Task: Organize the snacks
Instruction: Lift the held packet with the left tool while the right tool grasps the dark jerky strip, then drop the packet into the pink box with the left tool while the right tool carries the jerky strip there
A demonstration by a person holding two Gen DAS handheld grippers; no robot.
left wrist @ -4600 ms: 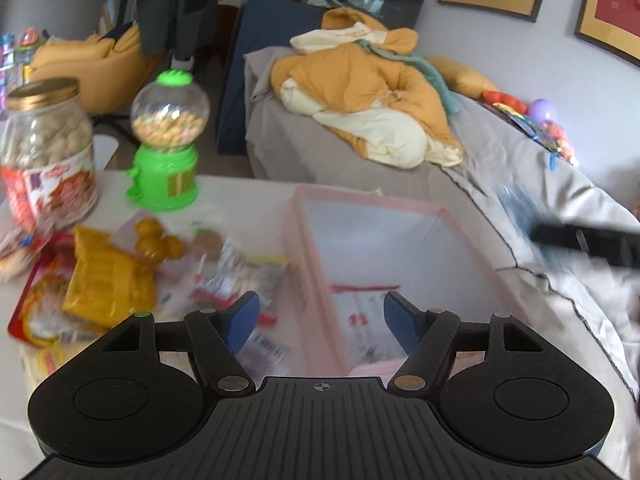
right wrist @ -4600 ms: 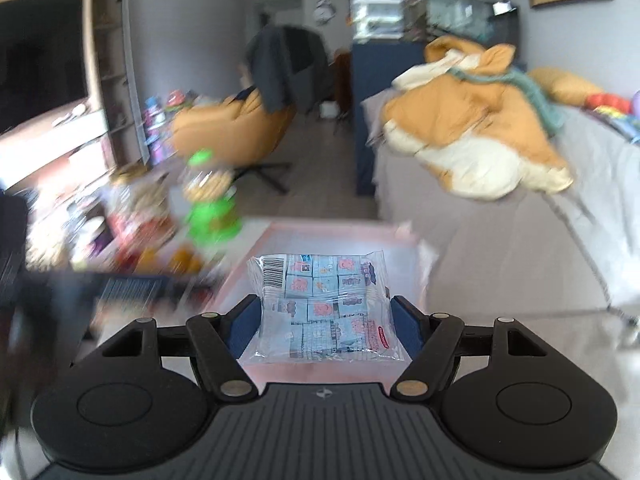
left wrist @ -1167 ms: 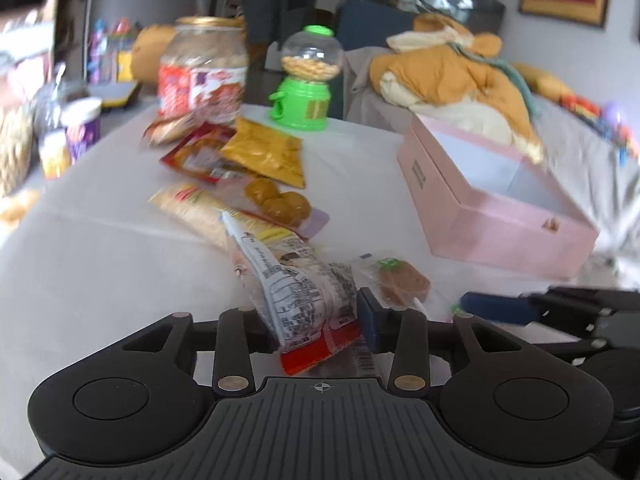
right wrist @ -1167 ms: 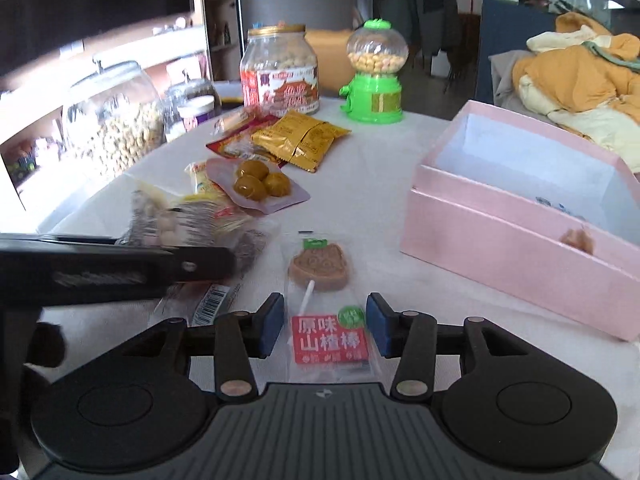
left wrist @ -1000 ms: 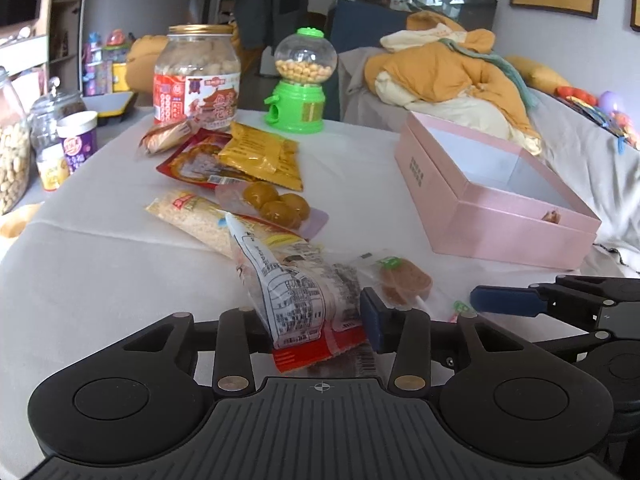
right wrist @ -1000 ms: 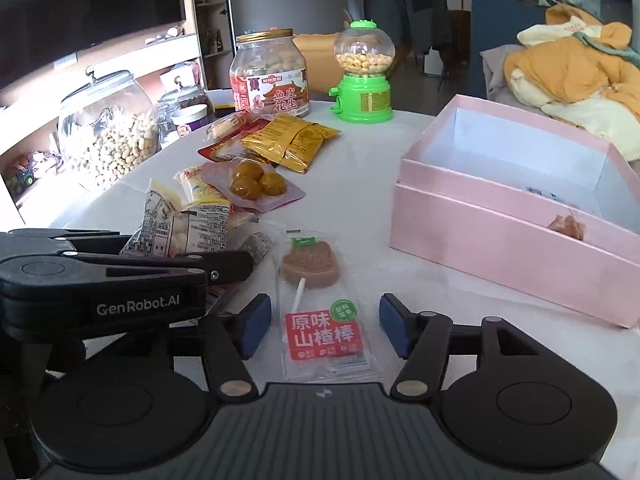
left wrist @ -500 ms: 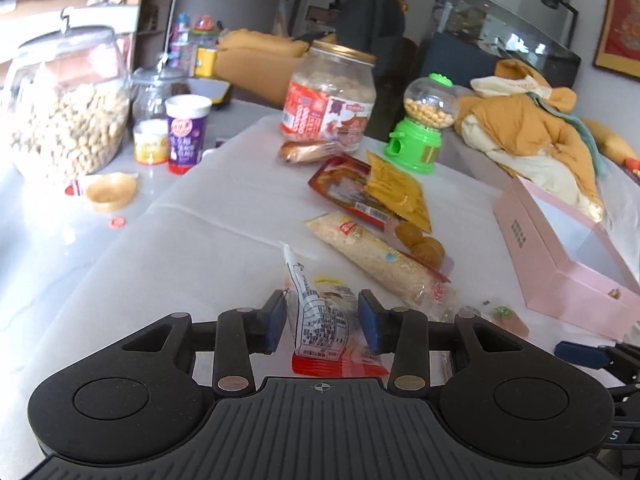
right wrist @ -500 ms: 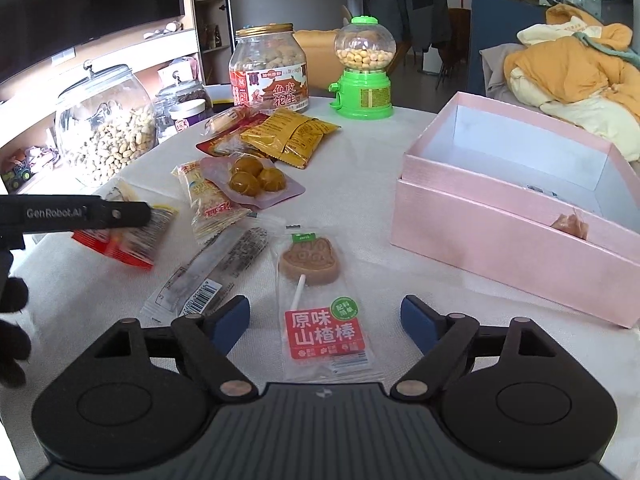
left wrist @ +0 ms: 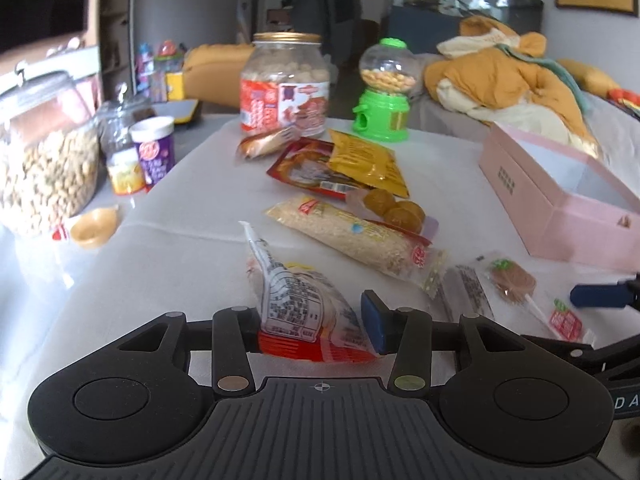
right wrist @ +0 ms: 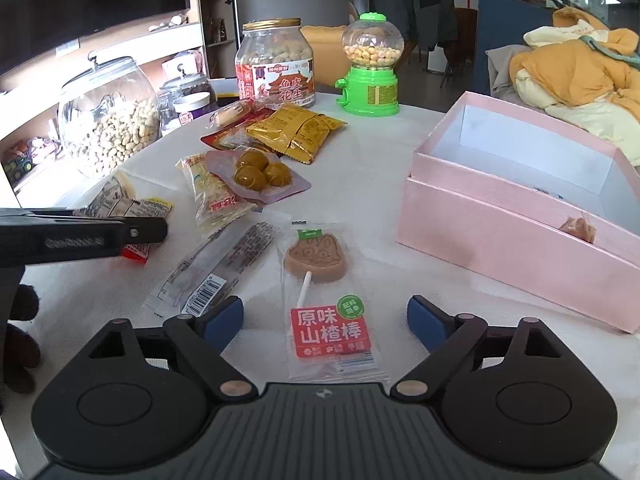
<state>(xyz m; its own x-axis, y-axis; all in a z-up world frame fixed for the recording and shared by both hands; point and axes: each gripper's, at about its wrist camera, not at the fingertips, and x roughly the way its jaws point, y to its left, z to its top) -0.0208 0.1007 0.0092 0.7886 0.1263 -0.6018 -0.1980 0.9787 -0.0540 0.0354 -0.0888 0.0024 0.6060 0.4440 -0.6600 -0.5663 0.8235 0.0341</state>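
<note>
My left gripper [left wrist: 314, 320] has a white-and-red snack packet [left wrist: 296, 300] standing between its pads, and its jaws are opening. From the right wrist view this gripper [right wrist: 100, 236] and packet [right wrist: 120, 204] sit low over the table at far left. My right gripper [right wrist: 326, 320] stands wide and is still opening. A wrapped brown lollipop [right wrist: 316, 260] with a red label lies flat on the cloth between its fingers, untouched. An open pink box [right wrist: 500, 232] stands to the right with a small snack at its near rim.
Several more packets lie mid-table: a long dark one [right wrist: 216, 268], a pale cracker pack [left wrist: 352, 236], yellow balls [right wrist: 256, 172], gold [right wrist: 296, 130] and red ones. Behind are a peanut jar [right wrist: 276, 64], a green candy dispenser [right wrist: 372, 68] and a glass nut jar [right wrist: 108, 116].
My left gripper carried the packet leftward, away from the right gripper, and its jaws widened a little. The right jaws spread much wider around the lollipop packet.
</note>
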